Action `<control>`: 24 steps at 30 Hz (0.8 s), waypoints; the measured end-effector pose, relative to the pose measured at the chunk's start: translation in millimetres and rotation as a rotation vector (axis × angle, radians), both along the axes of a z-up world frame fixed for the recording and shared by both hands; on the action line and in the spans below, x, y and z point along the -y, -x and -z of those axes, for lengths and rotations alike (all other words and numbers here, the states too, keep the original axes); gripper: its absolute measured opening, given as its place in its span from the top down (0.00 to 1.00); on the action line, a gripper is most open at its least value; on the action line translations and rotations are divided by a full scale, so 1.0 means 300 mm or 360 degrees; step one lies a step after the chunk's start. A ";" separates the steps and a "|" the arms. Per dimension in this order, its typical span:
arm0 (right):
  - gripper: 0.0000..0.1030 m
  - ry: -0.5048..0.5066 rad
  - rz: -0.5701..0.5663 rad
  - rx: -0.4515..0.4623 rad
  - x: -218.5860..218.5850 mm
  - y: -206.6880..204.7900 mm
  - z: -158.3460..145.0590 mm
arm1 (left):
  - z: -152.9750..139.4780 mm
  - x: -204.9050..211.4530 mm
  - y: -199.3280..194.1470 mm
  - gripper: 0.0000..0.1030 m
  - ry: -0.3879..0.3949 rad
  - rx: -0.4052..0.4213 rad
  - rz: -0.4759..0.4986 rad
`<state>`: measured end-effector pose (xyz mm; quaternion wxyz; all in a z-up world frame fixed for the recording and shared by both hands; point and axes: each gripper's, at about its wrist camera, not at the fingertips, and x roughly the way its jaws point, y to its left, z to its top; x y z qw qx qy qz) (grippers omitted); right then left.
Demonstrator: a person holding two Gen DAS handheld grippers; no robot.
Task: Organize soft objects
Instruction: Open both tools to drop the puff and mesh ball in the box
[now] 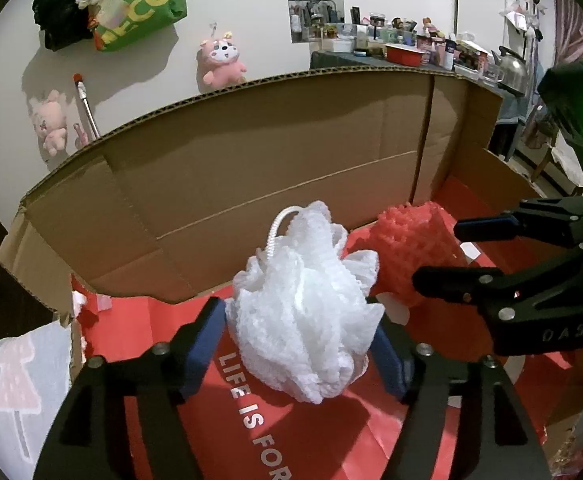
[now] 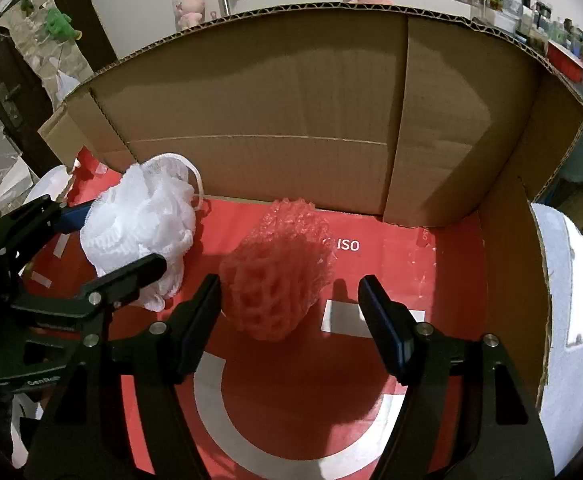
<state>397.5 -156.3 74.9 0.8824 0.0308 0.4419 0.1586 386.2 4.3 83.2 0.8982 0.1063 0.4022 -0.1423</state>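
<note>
A white mesh bath pouf (image 1: 303, 312) with a white cord loop sits inside a cardboard box (image 1: 231, 152) on a red printed sheet. My left gripper (image 1: 301, 340) is shut on the pouf, its blue pads pressing both sides. The pouf also shows in the right wrist view (image 2: 139, 224), with the left gripper (image 2: 119, 240) around it. A red foam net (image 2: 279, 264) lies in the middle of the box floor. My right gripper (image 2: 291, 312) is open, its jaws either side of the net's near end, not touching. The net (image 1: 407, 248) lies right of the pouf, with the right gripper (image 1: 439, 252) beside it.
The box's back wall (image 2: 271, 100) and right wall (image 2: 507, 280) stand tall around the red floor (image 2: 291, 400). A white patterned cloth (image 1: 15, 392) lies outside the box at left. Plush toys (image 1: 221, 62) hang on the wall behind. A cluttered table (image 1: 411, 48) stands far right.
</note>
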 end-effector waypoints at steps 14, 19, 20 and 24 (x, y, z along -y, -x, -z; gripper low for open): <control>0.23 0.0014 0.0012 0.0012 0.000 0.020 -0.051 | -0.076 -0.048 0.067 0.09 0.0068 0.0071 -0.0059; 0.23 0.0020 0.0042 0.0056 0.014 0.083 -0.098 | -0.135 -0.066 0.137 0.05 0.0114 0.0131 -0.0093; 0.23 0.0016 0.0046 0.0067 0.013 0.099 -0.107 | -0.153 -0.070 0.158 0.04 0.0124 0.0150 -0.0099; 0.23 0.0003 0.0053 0.0130 0.019 0.186 -0.174 | -0.221 -0.074 0.243 0.02 0.0146 0.0229 -0.0100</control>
